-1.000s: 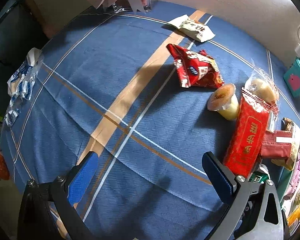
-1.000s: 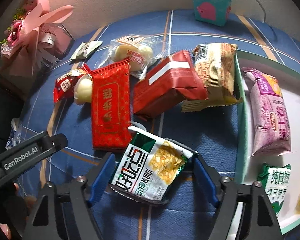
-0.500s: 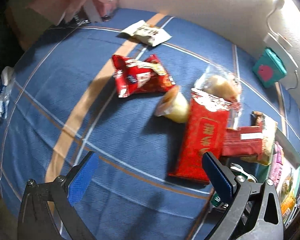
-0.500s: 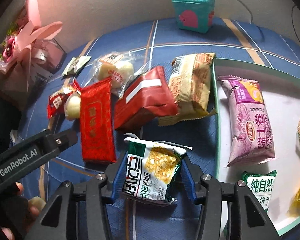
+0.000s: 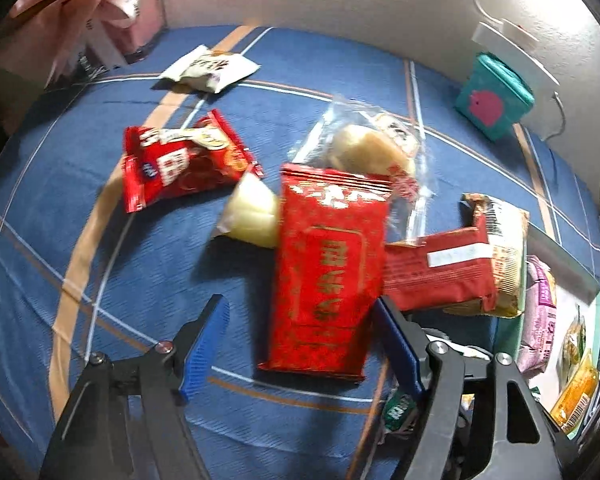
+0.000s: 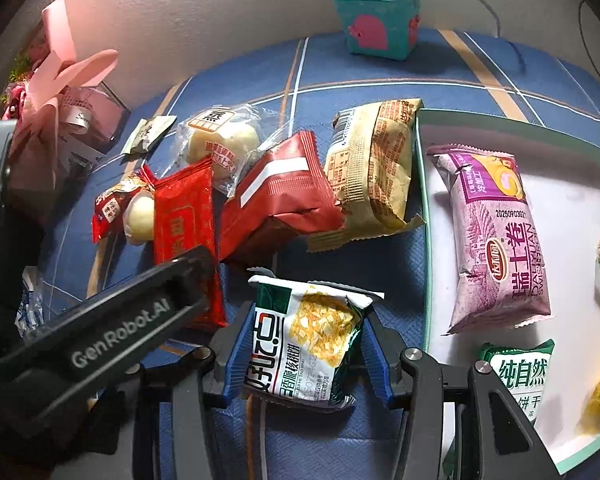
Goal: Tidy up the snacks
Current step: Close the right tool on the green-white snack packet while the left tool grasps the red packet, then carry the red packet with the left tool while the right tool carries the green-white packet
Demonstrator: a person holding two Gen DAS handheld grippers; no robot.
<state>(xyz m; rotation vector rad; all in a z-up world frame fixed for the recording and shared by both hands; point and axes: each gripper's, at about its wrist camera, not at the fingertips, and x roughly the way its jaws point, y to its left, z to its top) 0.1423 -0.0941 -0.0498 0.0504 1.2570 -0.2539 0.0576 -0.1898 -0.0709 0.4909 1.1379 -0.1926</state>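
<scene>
Lower left of the left wrist view, your left gripper [image 5: 300, 332] holds its jaws spread around the near end of the long red packet [image 5: 328, 268] lying on the blue cloth [image 5: 100, 260]. Lower centre of the right view, your right gripper [image 6: 300, 348] clamps the green-and-white snack bag [image 6: 304, 340], beside the white tray [image 6: 572, 264] at right.

tablecloth [image 5: 332, 80]: woven cloth, matt | red packet [image 5: 324, 272]: glossy foil, probably | tray [image 6: 580, 216]: smooth plastic

Likely home: blue plaid tablecloth [image 5: 100, 240], pink gift bouquet [image 6: 56, 120], snacks.
</scene>
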